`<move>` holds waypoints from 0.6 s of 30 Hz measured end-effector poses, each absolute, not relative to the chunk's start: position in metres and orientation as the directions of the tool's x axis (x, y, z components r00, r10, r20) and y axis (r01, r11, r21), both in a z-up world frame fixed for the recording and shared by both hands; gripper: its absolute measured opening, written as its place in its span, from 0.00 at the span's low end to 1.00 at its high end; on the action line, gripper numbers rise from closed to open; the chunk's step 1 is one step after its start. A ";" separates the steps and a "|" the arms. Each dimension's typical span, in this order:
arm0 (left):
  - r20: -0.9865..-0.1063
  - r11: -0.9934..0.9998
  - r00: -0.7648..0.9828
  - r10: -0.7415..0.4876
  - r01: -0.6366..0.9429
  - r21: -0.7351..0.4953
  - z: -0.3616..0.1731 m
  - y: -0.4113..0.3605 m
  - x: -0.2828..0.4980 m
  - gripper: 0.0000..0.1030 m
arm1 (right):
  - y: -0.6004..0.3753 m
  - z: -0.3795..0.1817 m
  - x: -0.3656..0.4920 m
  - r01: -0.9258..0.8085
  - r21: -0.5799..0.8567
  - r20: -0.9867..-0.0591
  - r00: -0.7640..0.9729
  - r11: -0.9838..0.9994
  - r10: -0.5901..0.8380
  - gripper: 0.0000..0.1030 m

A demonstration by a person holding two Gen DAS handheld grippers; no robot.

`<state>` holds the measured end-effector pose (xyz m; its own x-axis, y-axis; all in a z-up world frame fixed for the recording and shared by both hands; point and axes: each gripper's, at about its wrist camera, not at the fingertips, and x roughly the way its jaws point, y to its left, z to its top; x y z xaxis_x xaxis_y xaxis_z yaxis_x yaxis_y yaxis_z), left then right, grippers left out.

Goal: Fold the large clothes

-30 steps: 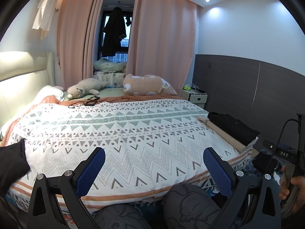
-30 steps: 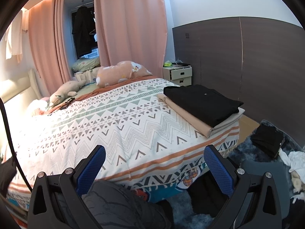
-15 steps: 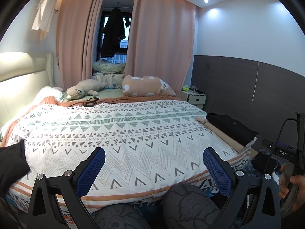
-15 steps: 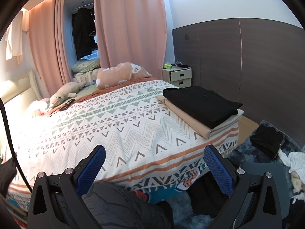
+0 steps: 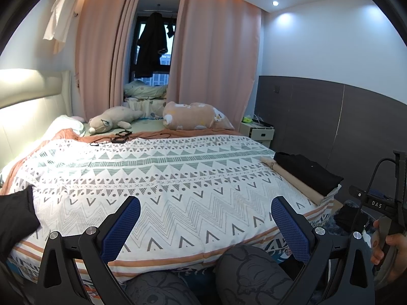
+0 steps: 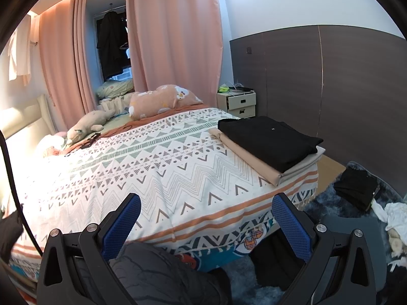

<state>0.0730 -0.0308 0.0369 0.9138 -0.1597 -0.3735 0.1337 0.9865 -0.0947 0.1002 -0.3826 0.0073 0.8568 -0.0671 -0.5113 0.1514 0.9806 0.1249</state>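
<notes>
**Two pieces stacked, nothing in hand right now**

Quick status. Both grippers are just hanging at the foot of the bed (image 5: 178, 178), over the person's knees, fingers spread wide and released. The left gripper (image 5: 205, 225) holds nothing, and same for the right gripper (image 6: 206, 222).

What looks done: on the bed's right edge there's a neat stack, a folded black garment (image 6: 269, 139) lying on top of a folded beige garment (image 6: 244, 155). Both look flat and squared off, so I'd call those finished.

What's probably left: a dark piece of cloth (image 5: 15, 216) sits at the bed's left edge, only partly in frame, so I can't tell if it's folded or not. On the floor to the right of the bed, on the blue rug (image 6: 330, 203), there's another black garment (image 6: 356, 190) and some white crumpled fabric (image 6: 394, 216) just past it. Those look like the waiting pile, though that's my guess.

So roughly partway through, with the middle of the bed free for the next spread.
</notes>
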 end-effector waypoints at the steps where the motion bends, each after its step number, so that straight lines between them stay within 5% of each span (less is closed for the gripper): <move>1: -0.374 0.987 0.914 -0.158 0.132 -0.094 0.037 -0.031 0.073 1.00 | -0.383 0.008 0.100 0.151 0.126 -0.511 0.857 0.980 -0.067 1.00; 18: -0.368 0.986 0.916 -0.159 0.131 -0.099 0.040 -0.031 0.067 1.00 | -0.382 0.008 0.099 0.151 0.126 -0.510 0.858 0.981 -0.067 1.00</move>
